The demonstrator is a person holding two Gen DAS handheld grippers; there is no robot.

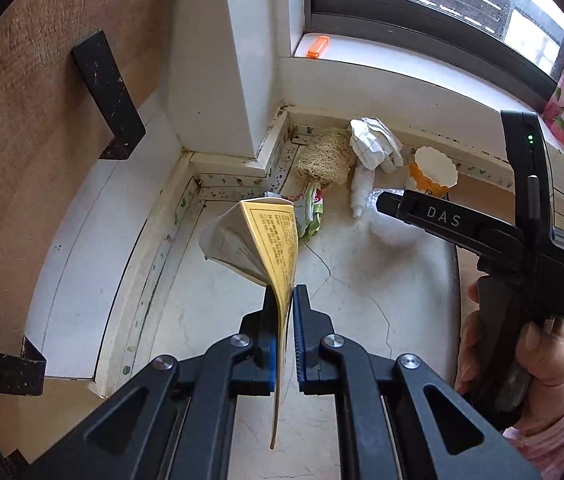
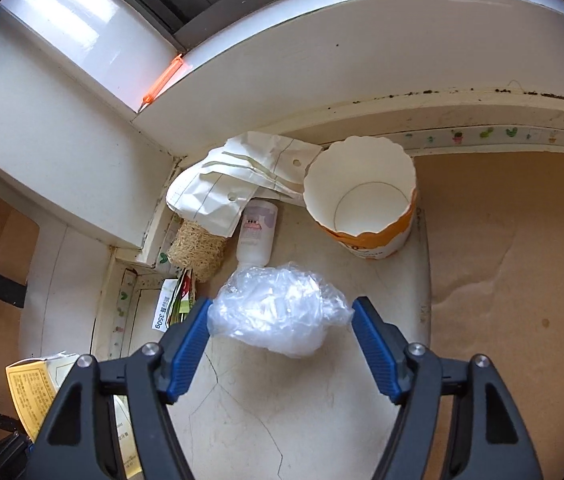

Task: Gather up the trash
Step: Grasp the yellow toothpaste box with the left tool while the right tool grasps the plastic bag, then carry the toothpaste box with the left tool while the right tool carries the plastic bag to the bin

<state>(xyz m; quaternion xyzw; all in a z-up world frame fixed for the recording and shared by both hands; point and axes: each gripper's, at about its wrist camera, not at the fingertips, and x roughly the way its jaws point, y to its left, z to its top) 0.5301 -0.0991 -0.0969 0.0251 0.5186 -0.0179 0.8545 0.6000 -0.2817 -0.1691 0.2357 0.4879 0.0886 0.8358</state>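
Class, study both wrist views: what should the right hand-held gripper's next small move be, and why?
Probably close the right hand-held gripper on the crumpled clear plastic: its jaws stand open on either side of the wad, not visibly pressing it, while the left hand-held gripper already pinches the yellow carton.

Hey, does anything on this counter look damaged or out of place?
Yes. The paper cup has a ragged, torn rim. A small white bottle lies on its side, partly under crumpled paper. Thin cracks run across the countertop.
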